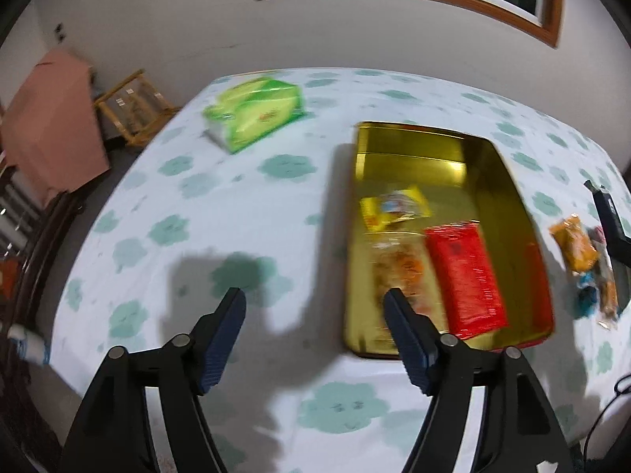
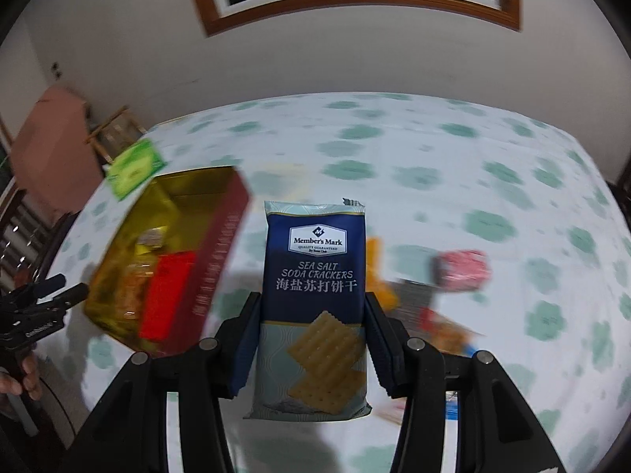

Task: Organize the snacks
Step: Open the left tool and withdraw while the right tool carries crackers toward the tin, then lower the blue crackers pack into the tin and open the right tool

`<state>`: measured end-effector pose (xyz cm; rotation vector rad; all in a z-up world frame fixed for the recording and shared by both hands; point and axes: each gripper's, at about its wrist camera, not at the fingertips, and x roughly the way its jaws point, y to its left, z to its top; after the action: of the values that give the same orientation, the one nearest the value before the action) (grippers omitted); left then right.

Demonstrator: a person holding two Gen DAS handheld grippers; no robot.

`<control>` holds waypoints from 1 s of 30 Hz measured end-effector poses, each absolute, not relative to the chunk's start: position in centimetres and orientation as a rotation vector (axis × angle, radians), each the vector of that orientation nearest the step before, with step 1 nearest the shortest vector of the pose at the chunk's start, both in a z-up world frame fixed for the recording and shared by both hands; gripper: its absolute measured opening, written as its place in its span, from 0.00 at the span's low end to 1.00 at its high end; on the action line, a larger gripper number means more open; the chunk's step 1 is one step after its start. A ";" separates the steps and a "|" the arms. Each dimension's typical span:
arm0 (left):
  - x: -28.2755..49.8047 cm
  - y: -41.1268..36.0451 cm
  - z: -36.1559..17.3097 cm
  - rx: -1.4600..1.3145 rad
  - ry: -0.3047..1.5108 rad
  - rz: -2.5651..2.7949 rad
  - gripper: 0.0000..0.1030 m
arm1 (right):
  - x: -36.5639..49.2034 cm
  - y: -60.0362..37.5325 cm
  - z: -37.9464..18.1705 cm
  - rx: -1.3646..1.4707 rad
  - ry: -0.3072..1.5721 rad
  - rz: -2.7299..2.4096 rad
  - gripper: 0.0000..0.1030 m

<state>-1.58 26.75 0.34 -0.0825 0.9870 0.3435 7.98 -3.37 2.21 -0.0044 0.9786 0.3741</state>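
The soda cracker packet (image 2: 315, 307), nearest the right wrist lens, was seen clamped upright between the two fingers of the right gripper (image 2: 313, 339), whose pads were pressed against its long sides while it was held above the table (image 2: 453, 181), tilted downward. The table, covered with a white cloth printed with green cloud shapes, was smeared by motion blur in both views. On it, left of the held packet, a gold-lined tin (image 1: 508, 181) with red outer walls was seen; inside it a red packet (image 1: 465, 276), a pale snack bag (image 1: 398, 264) and a small yellow packet (image 1: 394, 207) lay side by side, their printing too blurred to be read. The left gripper (image 1: 315, 295) was angled down over the cloth at the tin's near left corner, its fingers spread wide with nothing between them. A green tissue pack (image 1: 256, 112) lay well apart toward the far left edge. Right of the tin, a cluster of loose snacks (image 1: 579, 252) was partly cut off by a dark object at the frame's edge. In the right wrist view, a pink packet (image 2: 463, 270) and other wrappers behind the gripper could not be made out clearly. A person's hand (image 2: 19, 378) was glimpsed at the lower left.
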 end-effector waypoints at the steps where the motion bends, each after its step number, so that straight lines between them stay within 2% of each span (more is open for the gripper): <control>1: -1.9 27.2 0.3 -0.091 0.986 0.359 0.70 | 7.9 -2.2 2.3 -0.009 0.979 0.397 0.49; 16: -5.8 31.8 -0.8 -0.211 1.012 0.481 0.70 | 6.6 9.7 1.5 -0.096 1.008 0.605 0.49; 30: -8.1 34.4 -0.3 -0.281 1.001 0.543 0.72 | 7.4 14.2 -1.3 -0.156 1.061 0.626 0.49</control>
<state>-8.09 34.37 -0.30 -0.2808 1.0012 0.5427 7.37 14.19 -1.34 -0.1562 1.0611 0.6259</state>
